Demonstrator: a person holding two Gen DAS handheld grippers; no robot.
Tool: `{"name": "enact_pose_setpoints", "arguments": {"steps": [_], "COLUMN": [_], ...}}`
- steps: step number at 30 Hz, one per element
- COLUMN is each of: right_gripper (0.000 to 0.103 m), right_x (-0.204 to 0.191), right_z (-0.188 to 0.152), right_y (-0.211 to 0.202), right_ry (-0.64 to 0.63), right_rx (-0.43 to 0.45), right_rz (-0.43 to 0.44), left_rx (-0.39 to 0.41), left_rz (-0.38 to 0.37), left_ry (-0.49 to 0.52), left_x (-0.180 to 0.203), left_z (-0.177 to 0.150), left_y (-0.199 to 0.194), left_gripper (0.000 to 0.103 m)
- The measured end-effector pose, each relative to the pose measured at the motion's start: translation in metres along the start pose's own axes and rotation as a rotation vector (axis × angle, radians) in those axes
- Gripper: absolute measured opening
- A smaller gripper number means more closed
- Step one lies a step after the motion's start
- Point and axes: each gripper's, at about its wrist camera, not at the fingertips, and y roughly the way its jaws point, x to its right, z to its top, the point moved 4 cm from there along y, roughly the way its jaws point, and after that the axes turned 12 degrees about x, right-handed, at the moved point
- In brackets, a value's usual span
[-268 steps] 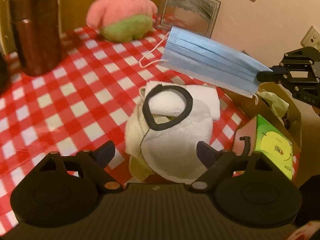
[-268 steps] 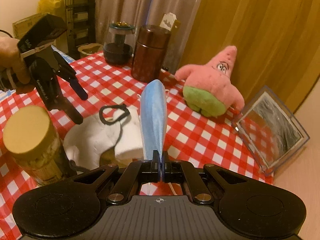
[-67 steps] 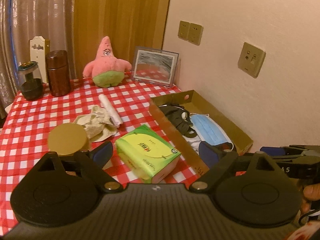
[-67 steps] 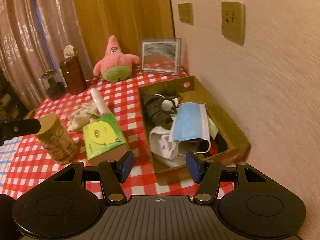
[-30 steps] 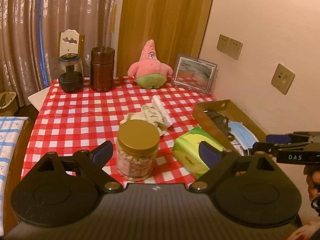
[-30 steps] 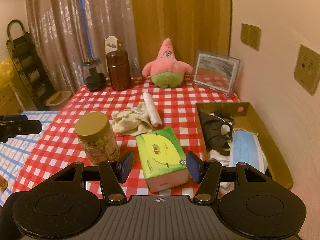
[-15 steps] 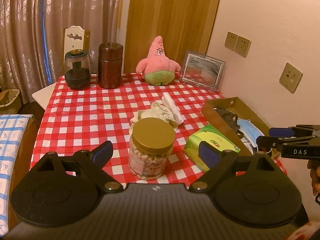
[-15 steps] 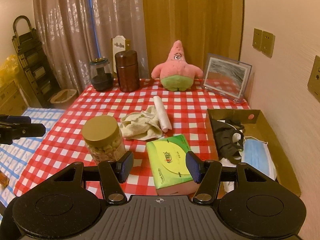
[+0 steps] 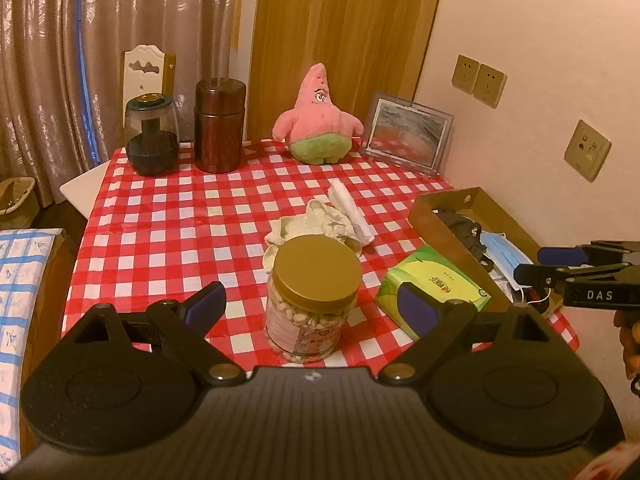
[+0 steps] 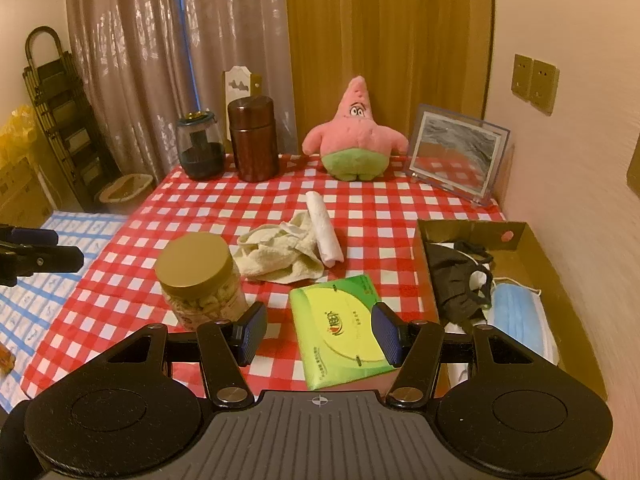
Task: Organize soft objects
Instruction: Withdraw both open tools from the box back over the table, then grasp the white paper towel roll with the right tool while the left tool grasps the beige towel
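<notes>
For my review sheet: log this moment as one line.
left gripper: open, empty | right gripper: open, empty | blue mask, black mask: in box | cloth: on table

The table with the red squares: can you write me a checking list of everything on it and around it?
Surface: checkered tablecloth, flat.
Job's things: blue mask and black mask in cardboard box; crumpled cloth and rolled white towel outside it.
Clutter: gold-lidded jar, tissue pack, plush star, brown canister, glass jar, picture frame.
Grippers: left gripper and right gripper open, empty.
Cables: nothing seen.
Surroundings: curtains, wall sockets.
</notes>
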Motion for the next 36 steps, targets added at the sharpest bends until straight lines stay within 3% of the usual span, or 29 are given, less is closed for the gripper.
{"name": "enact_pose_setpoints", "arguments": {"steps": [10,21,28,36], "right_gripper": [0.058,0.058,0.058,0.058], "right_x": [0.011,0.026,0.03,0.034], "right_z": [0.011,0.026,0.033,0.03], "right_y": [0.035,0.1,0.15,0.203], "right_ry": [-0.057,-0.13,-0.229,-0.271], "right_rx": [-0.026,-0.076,-0.123,-0.189], "right_rz": [0.019,0.051,0.111,0.199], "left_rx": [-0.032,-0.091,-0.192,-0.3], "left_rz": [-0.03,-0.114,-0.198,-0.322], "left_ry": [0.082,0.29,0.468,0.471], "left_x": [-0.013,-0.004,0.013,0.015], "left_z": [0.023,0.056,0.053,0.045], "left_y": [0.037,0.114,0.175,0.244], "left_gripper": [0.091,0.091,0.091,0.091]}}
